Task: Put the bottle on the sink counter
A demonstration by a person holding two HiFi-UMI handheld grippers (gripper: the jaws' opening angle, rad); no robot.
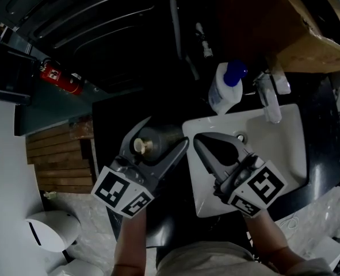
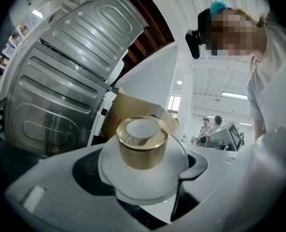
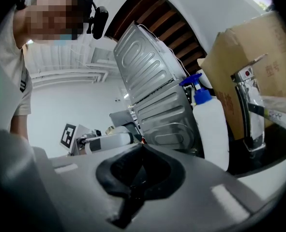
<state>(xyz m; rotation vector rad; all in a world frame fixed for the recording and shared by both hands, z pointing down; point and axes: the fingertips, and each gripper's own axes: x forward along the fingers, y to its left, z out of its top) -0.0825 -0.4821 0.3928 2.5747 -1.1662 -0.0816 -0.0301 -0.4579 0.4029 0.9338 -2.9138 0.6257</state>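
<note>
Your left gripper (image 1: 168, 129) has the bottle (image 1: 161, 138). Its jaws stand wide, clamped on the white body below the gold cap (image 2: 142, 144). Your right gripper (image 1: 197, 140) has its jaws closed with nothing between them, and it sits over the white sink (image 1: 285, 125).

Where the bottle is: left of the basin, over the dark counter (image 1: 106, 125), just beside the sink's left rim. The head view is dark there, so I can't tell whether the base is touching the counter or hanging above it.

The relation that matters is the bottle's long axis. In the left gripper view the cap points up and leans a little toward the camera, so it looks near upright but probably not dead plumb. The jaws come in from the side, about level, across that axis.

My read is that the set-down goes straight down from here. Square the axis first, or the base lands on its edge. The left hand owns this move, since the right is empty and off to the side.

The spray bottle (image 1: 224, 88) and faucet (image 1: 270, 99) stand at the back, well apart from the drop spot.
</note>
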